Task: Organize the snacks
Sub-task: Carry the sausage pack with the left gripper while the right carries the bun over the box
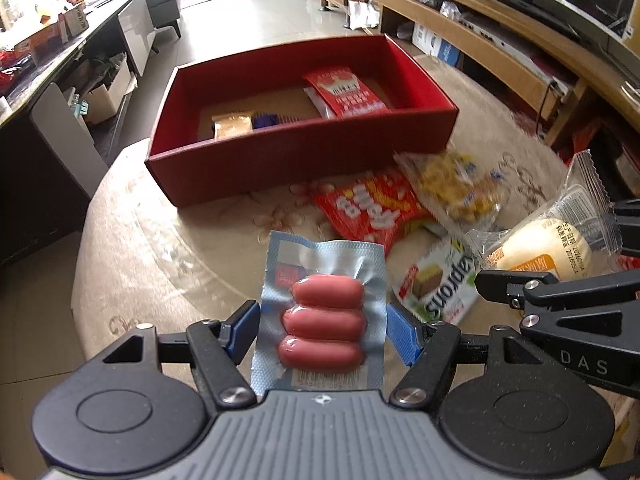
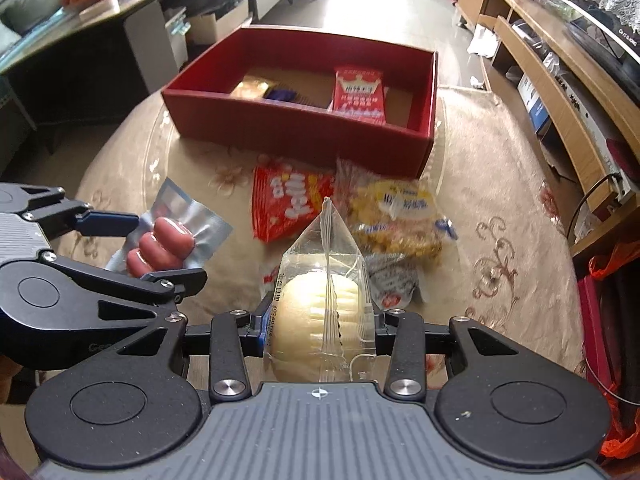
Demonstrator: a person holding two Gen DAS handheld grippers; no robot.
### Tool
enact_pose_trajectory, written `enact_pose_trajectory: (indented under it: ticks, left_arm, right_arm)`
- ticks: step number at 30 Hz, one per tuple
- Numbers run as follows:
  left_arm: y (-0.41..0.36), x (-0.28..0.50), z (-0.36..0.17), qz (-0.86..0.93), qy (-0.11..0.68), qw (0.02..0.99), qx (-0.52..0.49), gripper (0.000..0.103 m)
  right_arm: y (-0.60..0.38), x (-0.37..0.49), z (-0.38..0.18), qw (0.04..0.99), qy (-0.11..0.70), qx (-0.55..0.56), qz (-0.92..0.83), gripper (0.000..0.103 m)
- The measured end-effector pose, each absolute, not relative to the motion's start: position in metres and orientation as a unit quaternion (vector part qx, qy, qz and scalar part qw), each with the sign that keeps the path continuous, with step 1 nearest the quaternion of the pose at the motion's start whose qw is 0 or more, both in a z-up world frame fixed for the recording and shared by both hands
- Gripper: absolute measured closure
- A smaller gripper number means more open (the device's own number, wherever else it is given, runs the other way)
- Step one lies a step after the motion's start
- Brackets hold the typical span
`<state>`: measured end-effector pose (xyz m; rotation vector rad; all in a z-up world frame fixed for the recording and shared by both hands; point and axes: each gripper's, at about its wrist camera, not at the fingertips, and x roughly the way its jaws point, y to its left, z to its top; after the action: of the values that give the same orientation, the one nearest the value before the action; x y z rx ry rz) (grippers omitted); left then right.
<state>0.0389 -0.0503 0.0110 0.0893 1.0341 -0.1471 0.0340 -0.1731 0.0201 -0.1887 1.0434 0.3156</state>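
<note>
Side by side, the left hand-held gripper (image 1: 322,330) grasps a sausage pack (image 1: 322,320) while the right hand-held gripper (image 2: 320,320) clamps a wrapped bun (image 2: 316,320) near the red box (image 2: 280,124).

Red box (image 2: 304,128) open-topped, mid-floor bare between packets. Loose snack pile (image 2: 360,208) lies just before its near wall; tabletop left of pile clear.

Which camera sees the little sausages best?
The left wrist view. The sausage pack sits front and centre between the left gripper's fingers, showing all three sausages and the barcode. The right wrist view catches the same pack only from the side, at its left edge, partly hidden by a finger.
</note>
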Motion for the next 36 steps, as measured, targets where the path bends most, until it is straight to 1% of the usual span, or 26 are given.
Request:
enact_pose_trajectory:
  ticks: [23, 36]
  left_arm:
    - [-0.039, 0.117, 0.047, -0.021, 0.447, 0.894, 0.021, 0.039]
    - [-0.033, 0.186, 0.042, 0.008, 0.441, 0.897, 0.01, 0.039]
  right_arm:
    - [-0.169, 0.111, 0.048, 0.877, 0.454, -0.067, 0.145, 0.055]
    - [-0.167, 0.17, 0.039, 0.885, 0.441, -0.036, 0.146, 0.055]
